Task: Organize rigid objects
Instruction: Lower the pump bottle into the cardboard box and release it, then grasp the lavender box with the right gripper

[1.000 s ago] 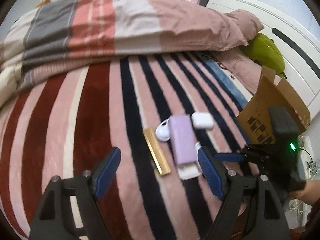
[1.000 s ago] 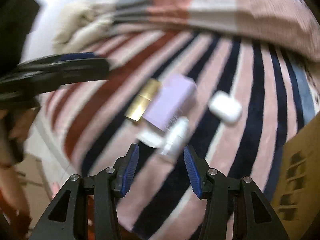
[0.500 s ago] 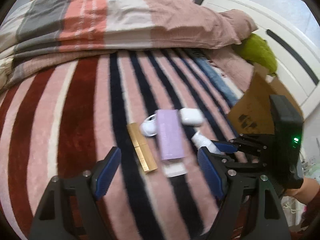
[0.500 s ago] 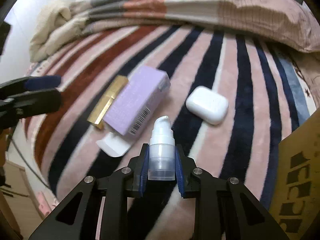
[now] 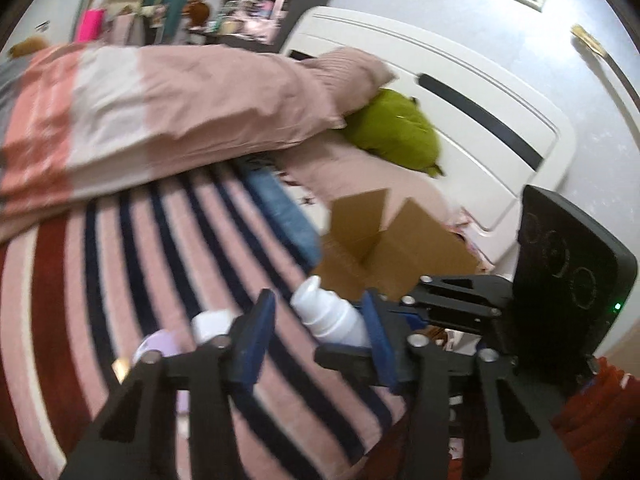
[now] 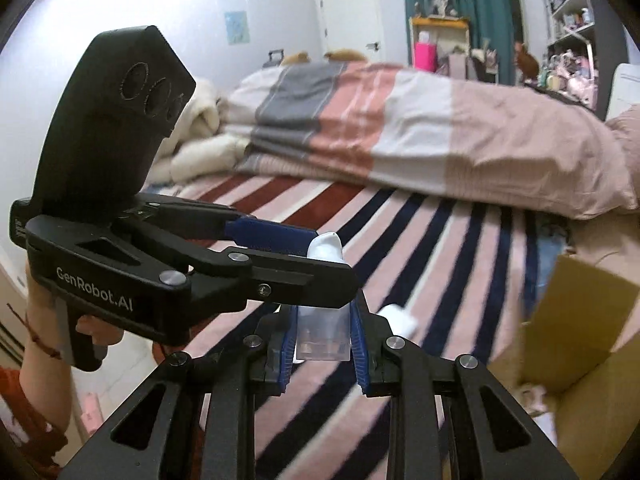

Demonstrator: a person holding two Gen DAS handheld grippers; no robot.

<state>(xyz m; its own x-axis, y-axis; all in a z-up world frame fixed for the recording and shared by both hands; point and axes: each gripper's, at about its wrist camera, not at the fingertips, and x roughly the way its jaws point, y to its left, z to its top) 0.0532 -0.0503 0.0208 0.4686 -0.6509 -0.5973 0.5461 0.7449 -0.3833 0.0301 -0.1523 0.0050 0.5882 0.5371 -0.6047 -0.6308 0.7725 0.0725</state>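
While the right gripper (image 6: pixel 323 340) is clamped on the clear base of a white pump bottle (image 6: pixel 322 336), it holds the bottle off the striped blanket (image 6: pixel 432 248) — nozzle pointing forward. The left gripper (image 5: pixel 316 332) has its blue pads spread wide on either side of the bottle's white top, not touching it. A white earbud case (image 6: pixel 398 318) lies on the blanket just beyond the bottle. An open cardboard box (image 5: pixel 384 248) sits at the blanket's right edge — near the headboard (image 5: pixel 460 92).
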